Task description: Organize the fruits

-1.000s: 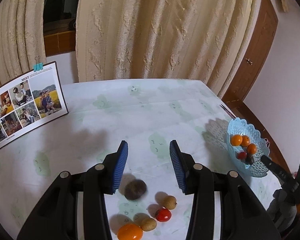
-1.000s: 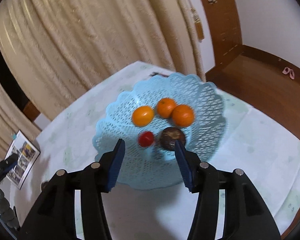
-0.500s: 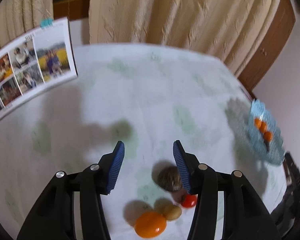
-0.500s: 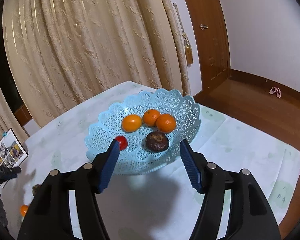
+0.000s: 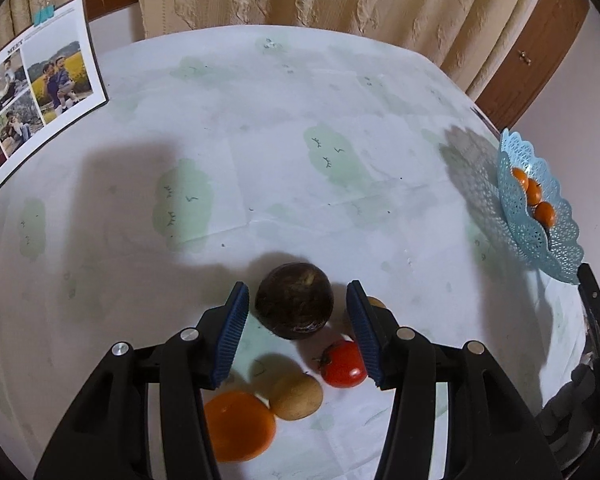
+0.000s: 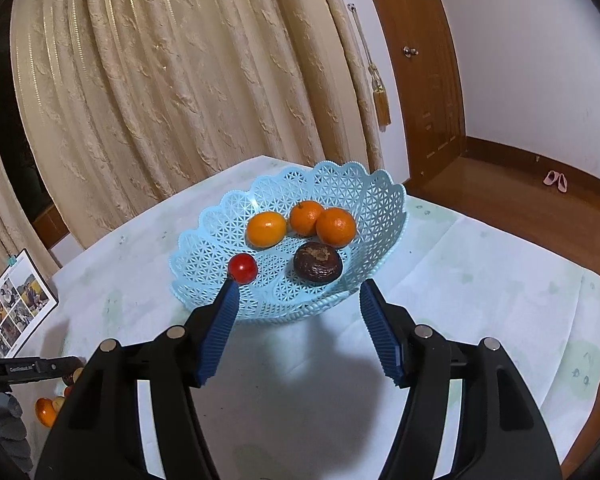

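A: Why does the left hand-held gripper [image 5: 296,312] straddle the dark brown round fruit [image 5: 294,306] at the table's [image 5: 260,140] six o'clock?

B: Released, ready to clench. The right hand-held gripper [image 6: 296,308] hangs empty, jaws apart, before the pale blue lattice plastic basket [image 6: 204,248].

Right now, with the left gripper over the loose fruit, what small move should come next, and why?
Probably lower the left gripper slightly and close on the dark round fruit: it sits between the open pads, untouched, on the table.
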`<state>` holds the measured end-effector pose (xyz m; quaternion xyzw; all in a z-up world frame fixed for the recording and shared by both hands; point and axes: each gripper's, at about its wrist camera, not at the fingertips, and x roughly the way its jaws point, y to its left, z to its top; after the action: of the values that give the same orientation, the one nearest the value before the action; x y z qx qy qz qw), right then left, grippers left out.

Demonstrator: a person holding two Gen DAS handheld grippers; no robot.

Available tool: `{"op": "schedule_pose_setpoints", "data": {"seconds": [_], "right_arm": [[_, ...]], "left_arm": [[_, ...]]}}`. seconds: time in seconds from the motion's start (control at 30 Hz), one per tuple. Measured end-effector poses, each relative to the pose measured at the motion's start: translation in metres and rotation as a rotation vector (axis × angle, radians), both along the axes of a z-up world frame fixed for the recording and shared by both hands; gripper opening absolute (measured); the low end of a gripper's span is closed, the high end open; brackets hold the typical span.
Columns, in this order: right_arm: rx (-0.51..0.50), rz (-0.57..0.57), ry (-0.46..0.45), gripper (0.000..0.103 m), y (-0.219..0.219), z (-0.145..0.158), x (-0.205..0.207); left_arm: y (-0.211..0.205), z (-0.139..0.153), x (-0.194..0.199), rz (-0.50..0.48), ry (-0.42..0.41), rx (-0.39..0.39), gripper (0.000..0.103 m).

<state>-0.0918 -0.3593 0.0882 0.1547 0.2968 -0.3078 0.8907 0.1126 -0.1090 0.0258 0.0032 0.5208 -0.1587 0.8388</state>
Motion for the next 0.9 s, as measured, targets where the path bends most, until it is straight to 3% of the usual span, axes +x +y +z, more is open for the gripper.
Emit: {"op": "schedule_pose_setpoints", "data": {"seconds": [0.27, 0.33, 0.53, 0.73, 0.9], "right_arm": [[0.026, 0.007, -0.019, 0.064, -0.003, -0.001, -0.002], [0.031, 0.004, -0.027, 0.064, -0.003, -0.001, -0.002], [0.022, 0.004, -0.051, 0.064, -0.001, 0.001, -0.006], [0.025, -0.019, -0.084, 0.064, -0.003, 0.003, -0.012], [0.051, -0.071, -0.104, 0.064, -0.010, 0.002, -0.019]], "left_arm": [[-0.008, -0.009, 0.004, 0.004, -0.005, 0.043, 0.051], [-0.009, -0.009, 0.004, 0.003, -0.011, 0.051, 0.043], [-0.017, 0.008, 0.003, -0.005, -0.059, 0.063, 0.043], [-0.059, 0.043, -0.002, -0.072, -0.143, 0.064, 0.043], [-0.119, 0.062, -0.012, -0.181, -0.191, 0.043, 0.043]]}}
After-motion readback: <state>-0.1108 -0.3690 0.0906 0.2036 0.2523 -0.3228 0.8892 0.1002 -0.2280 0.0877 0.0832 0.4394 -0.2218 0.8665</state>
